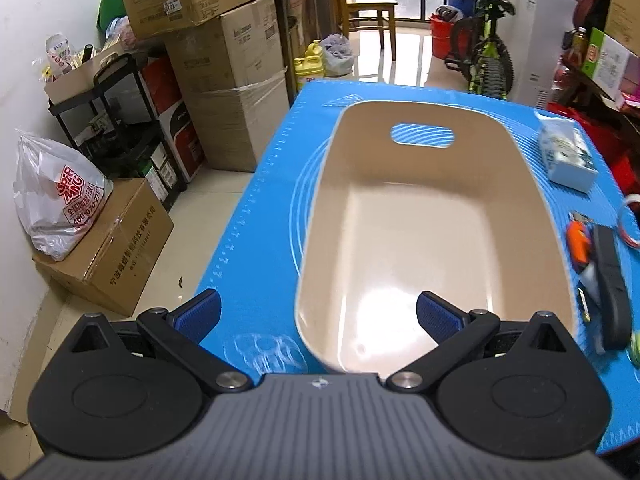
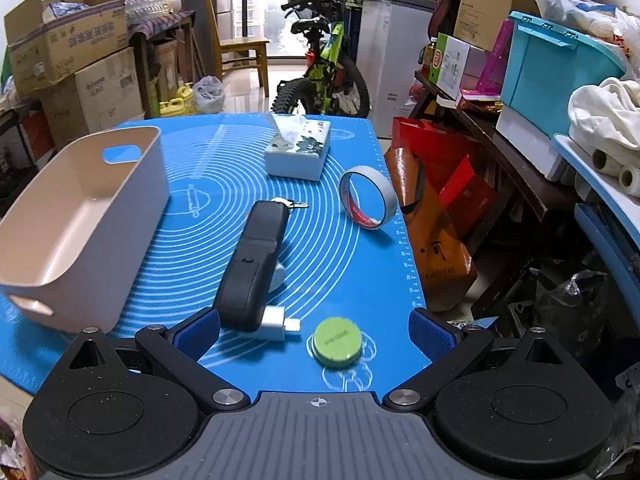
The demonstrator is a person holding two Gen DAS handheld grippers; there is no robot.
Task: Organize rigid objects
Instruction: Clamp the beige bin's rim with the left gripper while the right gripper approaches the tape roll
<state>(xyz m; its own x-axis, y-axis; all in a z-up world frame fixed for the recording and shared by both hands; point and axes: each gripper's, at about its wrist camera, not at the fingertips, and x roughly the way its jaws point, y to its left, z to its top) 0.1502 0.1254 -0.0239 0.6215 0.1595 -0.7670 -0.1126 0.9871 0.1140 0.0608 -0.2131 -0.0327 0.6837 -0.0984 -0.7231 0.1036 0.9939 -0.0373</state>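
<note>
Left gripper (image 1: 318, 314) wide open, empty, above beige basket (image 1: 400, 248). Right gripper (image 2: 316, 330) also wide open (nothing held), around green cap (image 2: 337, 342).

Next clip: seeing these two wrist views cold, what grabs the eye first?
The beige bin, nothing visible inside, fills the left wrist view on the blue mat. To its right lie a long black case, a roll of tape on edge, a green cap and a tissue box. Both the left gripper and right gripper are open, holding nothing.

Beige basket (image 2: 80, 216), blue mat (image 2: 352, 288) with white rings, green cap (image 2: 337, 342), black case (image 2: 252, 268).
</note>
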